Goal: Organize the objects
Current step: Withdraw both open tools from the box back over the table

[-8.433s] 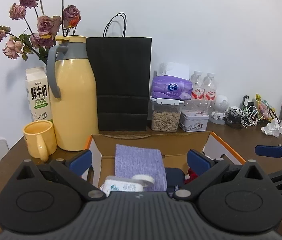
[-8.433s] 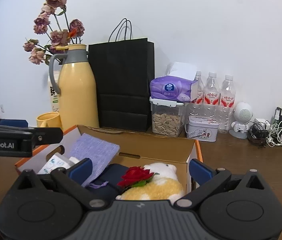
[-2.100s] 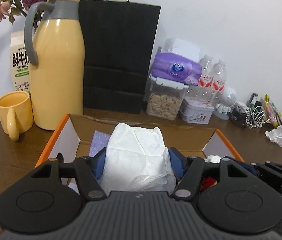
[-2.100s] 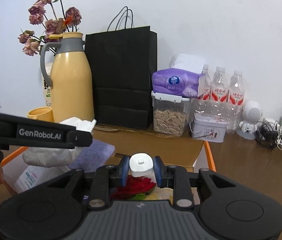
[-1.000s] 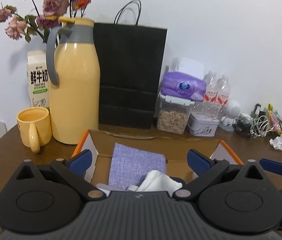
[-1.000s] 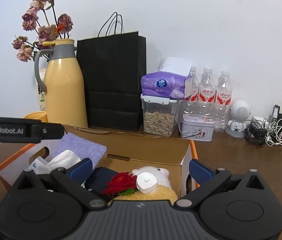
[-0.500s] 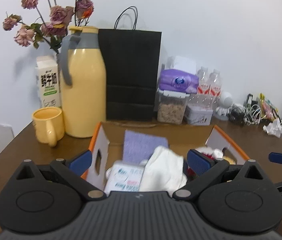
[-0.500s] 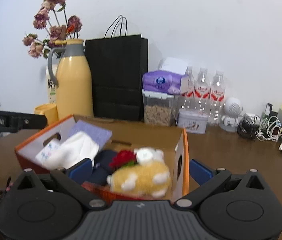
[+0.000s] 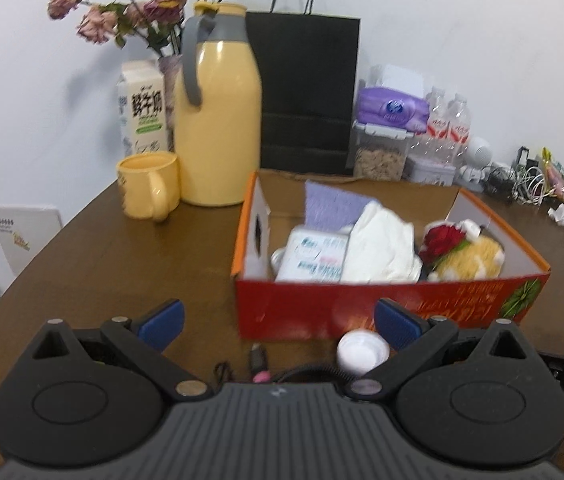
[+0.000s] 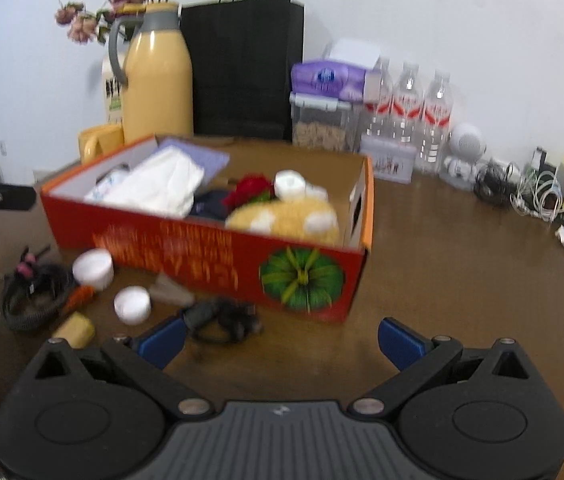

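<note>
A red and orange cardboard box [image 9: 361, 304] [image 10: 218, 256] stands on the brown table. It holds a white plastic bag [image 9: 381, 248], a wipes pack [image 9: 313, 258], a purple cloth [image 9: 333, 204], a red rose [image 9: 441, 240], a yellow plush toy [image 10: 285, 216] and a white jar [image 10: 289, 184]. My left gripper [image 9: 278, 324] is open and empty in front of the box. My right gripper [image 10: 278, 340] is open and empty, near the box's front right corner. Two white jars [image 10: 94, 268] [image 10: 132, 304], a black cable bundle [image 10: 30, 292], and black glasses [image 10: 222, 320] lie before the box.
A yellow thermos [image 9: 222, 120], yellow mug [image 9: 150, 184], milk carton [image 9: 142, 112], flowers and a black paper bag [image 9: 305, 92] stand behind the box. Tissue pack, nut container, tin, water bottles [image 10: 405, 112], cables [image 10: 537, 192] and crumpled paper line the back right.
Both grippers have pulled back from the box, so its red front face and the small items on the table before it now show. Earlier they let go of the white bag and jar.
</note>
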The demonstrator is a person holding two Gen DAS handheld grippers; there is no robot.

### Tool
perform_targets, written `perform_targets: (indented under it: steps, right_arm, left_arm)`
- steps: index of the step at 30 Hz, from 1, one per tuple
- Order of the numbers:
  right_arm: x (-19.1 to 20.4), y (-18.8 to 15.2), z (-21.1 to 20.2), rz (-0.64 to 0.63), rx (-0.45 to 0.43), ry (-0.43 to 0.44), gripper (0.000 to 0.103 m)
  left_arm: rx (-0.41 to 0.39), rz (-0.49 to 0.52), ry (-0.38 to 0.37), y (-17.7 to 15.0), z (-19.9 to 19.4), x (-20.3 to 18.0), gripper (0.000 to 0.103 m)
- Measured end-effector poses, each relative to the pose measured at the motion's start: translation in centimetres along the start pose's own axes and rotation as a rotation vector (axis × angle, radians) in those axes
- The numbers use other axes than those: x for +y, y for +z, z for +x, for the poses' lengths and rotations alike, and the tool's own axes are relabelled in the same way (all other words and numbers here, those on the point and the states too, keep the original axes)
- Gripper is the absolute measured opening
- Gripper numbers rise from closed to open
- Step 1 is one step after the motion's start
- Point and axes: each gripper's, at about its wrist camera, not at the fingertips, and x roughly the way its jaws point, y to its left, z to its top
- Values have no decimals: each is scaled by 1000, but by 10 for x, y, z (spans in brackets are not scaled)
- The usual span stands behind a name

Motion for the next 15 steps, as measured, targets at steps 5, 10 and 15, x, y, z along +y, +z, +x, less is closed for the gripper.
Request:
perform_targets:
  steps: [5,10,15]
  right_arm:
    - [2,-14,7,-8,55,20,103]
    - [12,-14,11,-13,60,59,98]
    - [21,-4,26,3,70,91,97]
  left_arm:
    - [28,-26,14,-12,-3,11,103]
    - [48,-44,19,-20,-5,19,103]
    - [58,-58,17,-24,-6,24,103]
